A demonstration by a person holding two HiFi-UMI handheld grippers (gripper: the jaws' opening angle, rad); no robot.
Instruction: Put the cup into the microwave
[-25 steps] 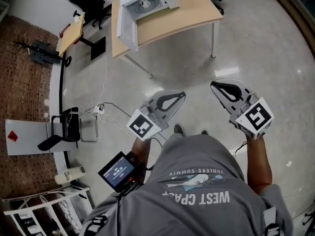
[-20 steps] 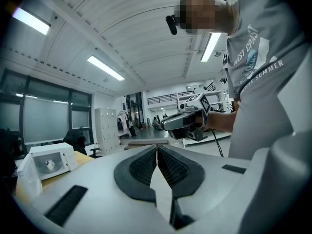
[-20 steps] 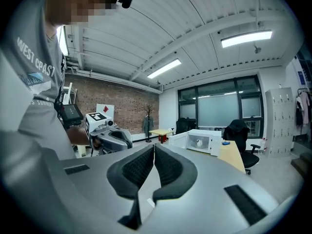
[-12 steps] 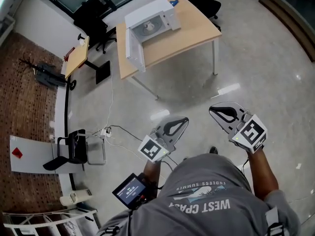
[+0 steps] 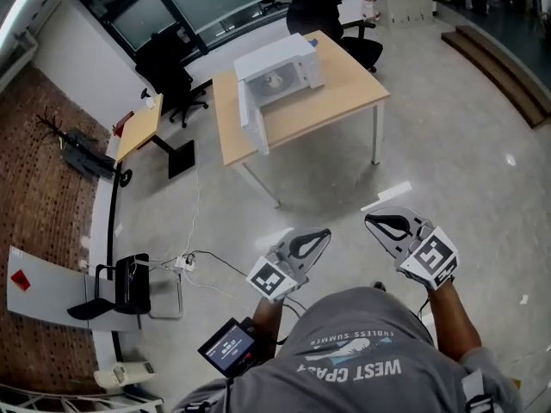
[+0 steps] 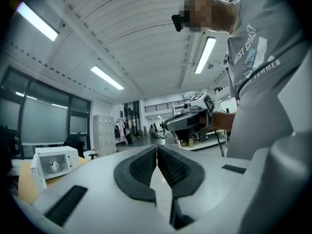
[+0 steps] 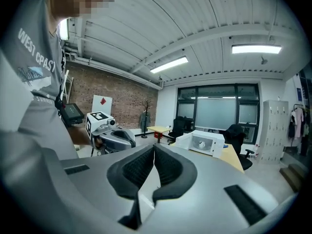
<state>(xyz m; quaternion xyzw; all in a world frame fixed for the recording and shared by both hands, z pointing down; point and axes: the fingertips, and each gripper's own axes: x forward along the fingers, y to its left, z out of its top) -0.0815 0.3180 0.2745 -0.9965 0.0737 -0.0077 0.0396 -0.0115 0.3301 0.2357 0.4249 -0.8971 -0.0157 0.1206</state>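
A white microwave (image 5: 277, 77) stands on a wooden table (image 5: 344, 101) far ahead, with its door (image 5: 250, 120) swung open to the left. A white cup (image 5: 273, 81) sits inside it, also seen as the cup (image 6: 54, 165) and the cup (image 7: 201, 143) in the two gripper views. My left gripper (image 5: 320, 236) and right gripper (image 5: 375, 223) are held side by side over the floor, well short of the table. Both point towards the table, shut and empty. The left gripper's pads (image 6: 146, 164) meet, and so do the right gripper's pads (image 7: 141, 165).
Between me and the table lies bare polished floor. A power strip with cables (image 5: 182, 262) lies on the floor at the left, by a black chair (image 5: 129, 282). Black office chairs (image 5: 314, 11) stand behind the table. A small side desk (image 5: 138, 127) and a brick wall (image 5: 43, 196) are at the left.
The table and microwave have slid down the head view and look smaller and farther off. Both grippers have moved along with the person and stay shut.
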